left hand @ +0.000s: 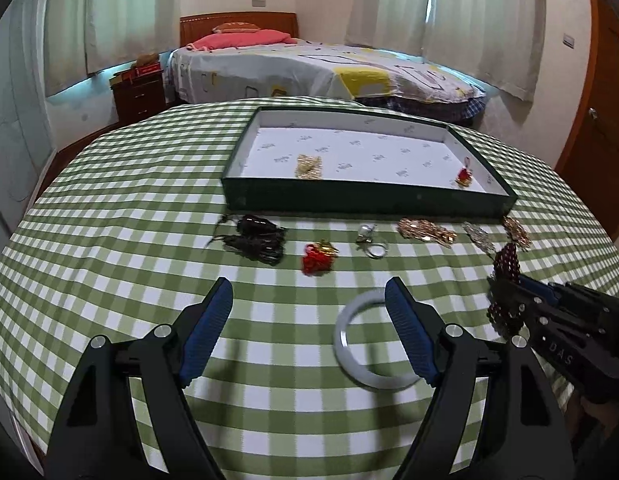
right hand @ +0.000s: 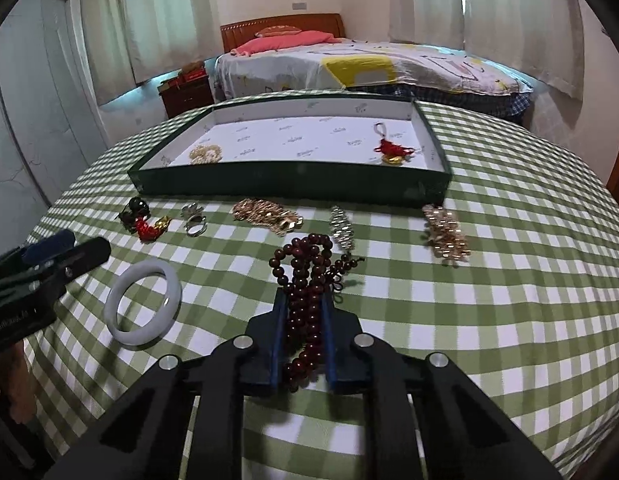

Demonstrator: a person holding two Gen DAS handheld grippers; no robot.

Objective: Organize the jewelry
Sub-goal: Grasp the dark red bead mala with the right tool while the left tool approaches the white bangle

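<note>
the right gripper (right hand: pixel 303 312) is clamped narrow on the dark red bead strand (right hand: pixel 305 280), its pads pinching the middle of the strand while the loops at the far end still lie on the checked tablecloth (right hand: pixel 489 320). the strand's long axis runs almost straight along the fingers, pointing toward the near wall of the green tray (right hand: pixel 293 184), so in my judgement the coming move is a lift and a carry straight ahead over that wall. inside the tray a pale gold chain (right hand: pixel 205 154) lies at the near left corner and a red knot charm (right hand: pixel 391 150) toward the right side, leaving the middle of the floor free.

the left gripper (left hand: pixel 309 328) stands wide with nothing between its pads. the white bangle (left hand: pixel 369 344) lies flat on the cloth, just under and partly behind its right finger (off centre, so the jaws do not straddle it yet). the left hand is plainly the nearer one for the bangle; it lies to the right of the gripper's midline.
</note>
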